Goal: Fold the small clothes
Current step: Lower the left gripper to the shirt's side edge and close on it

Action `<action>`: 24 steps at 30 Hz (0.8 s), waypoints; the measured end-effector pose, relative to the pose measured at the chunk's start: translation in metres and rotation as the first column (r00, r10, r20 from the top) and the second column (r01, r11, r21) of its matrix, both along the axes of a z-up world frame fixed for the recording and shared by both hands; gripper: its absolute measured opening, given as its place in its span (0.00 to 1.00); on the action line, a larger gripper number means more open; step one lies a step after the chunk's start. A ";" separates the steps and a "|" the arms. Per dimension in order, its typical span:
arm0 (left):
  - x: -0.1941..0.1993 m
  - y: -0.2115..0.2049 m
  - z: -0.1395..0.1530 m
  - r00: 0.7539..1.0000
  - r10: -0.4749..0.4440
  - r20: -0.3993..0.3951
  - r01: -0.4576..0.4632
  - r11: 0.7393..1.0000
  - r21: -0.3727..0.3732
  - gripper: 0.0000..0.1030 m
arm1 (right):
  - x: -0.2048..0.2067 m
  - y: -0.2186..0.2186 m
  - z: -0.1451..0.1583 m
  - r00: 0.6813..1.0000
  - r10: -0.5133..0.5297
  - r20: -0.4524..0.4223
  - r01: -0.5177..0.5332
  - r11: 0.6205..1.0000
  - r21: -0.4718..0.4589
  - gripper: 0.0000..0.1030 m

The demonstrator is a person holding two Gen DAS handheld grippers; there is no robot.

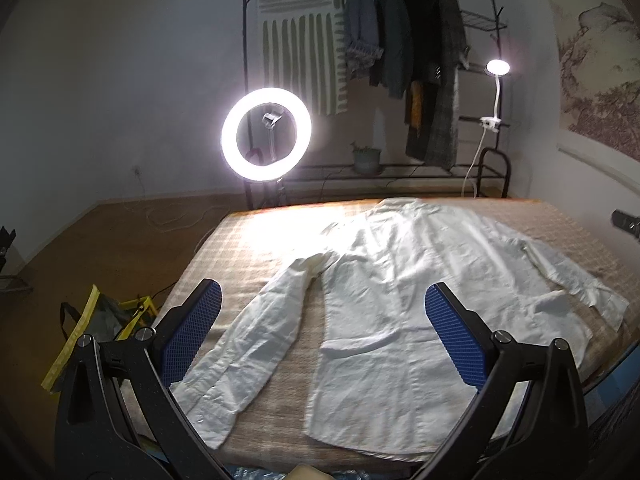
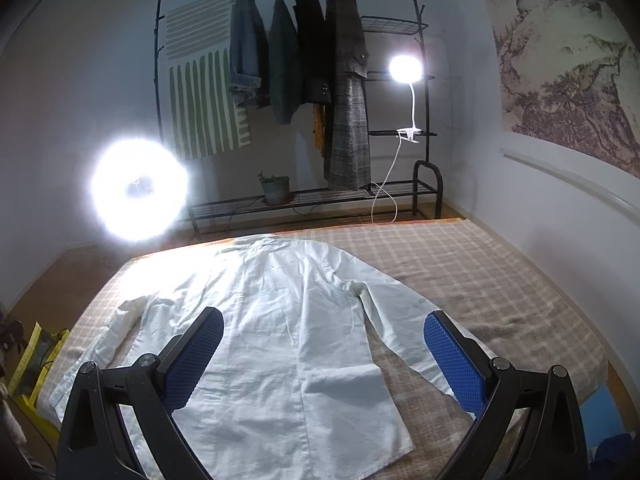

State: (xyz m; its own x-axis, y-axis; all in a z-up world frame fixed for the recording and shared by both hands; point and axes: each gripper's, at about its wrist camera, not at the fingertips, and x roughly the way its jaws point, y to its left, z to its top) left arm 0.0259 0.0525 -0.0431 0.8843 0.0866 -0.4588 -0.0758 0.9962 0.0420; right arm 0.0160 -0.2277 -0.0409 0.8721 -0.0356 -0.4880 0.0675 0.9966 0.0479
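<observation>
On the bed: your white long-sleeved cotton shirt (image 2: 280, 320) lies spread flat on the beige checked bedspread (image 2: 500, 280), collar toward the far edge, hem toward you.

Sleeves: both are still stretched out to the sides. The left sleeve (image 1: 248, 340) runs down along the near left side of the bed, its cuff close to the corner. The right sleeve (image 2: 404, 320) angles out from the shoulder toward your right gripper.

Left gripper (image 1: 324, 336): jaws stand wide apart with nothing between the blue textured pads (image 1: 192, 336). It hangs above the left sleeve and the hem, and as far as the pictures show it is not touching the cloth.

Right gripper (image 2: 324, 356): also spread wide and holding nothing. It hovers over the lower body of the shirt, with the right cuff near its right pad.

Done so far: laying out and flattening, by the look of it. The body is smooth apart from a few wrinkles.

Left to do: every fold. No sleeve is turned in, no side brought over, and the hem has not been lifted toward the collar. You are at the very start.

Likely first step: take one sleeve by its cuff and lay it across the back.

Surroundings: a lit ring lamp (image 1: 266, 134) and a black metal clothes rack (image 2: 304, 92) stand beyond the bed, well apart from the shirt.
</observation>
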 end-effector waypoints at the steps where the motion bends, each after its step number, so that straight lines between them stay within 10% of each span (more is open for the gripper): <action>1: 0.003 0.004 -0.001 1.000 0.004 -0.012 -0.004 1.000 -0.004 1.00 | 0.001 0.004 0.001 1.000 0.001 0.002 -0.001 1.000 -0.008 0.98; 12: 0.051 0.080 -0.037 0.983 0.071 -0.167 -0.074 0.997 -0.011 1.00 | 0.018 0.034 0.002 0.999 0.042 -0.014 -0.042 0.998 -0.053 0.98; 24: 0.101 0.167 -0.109 0.910 0.089 -0.405 -0.183 0.963 -0.199 0.90 | 0.058 0.075 0.017 0.978 0.210 -0.013 -0.210 0.977 -0.044 0.98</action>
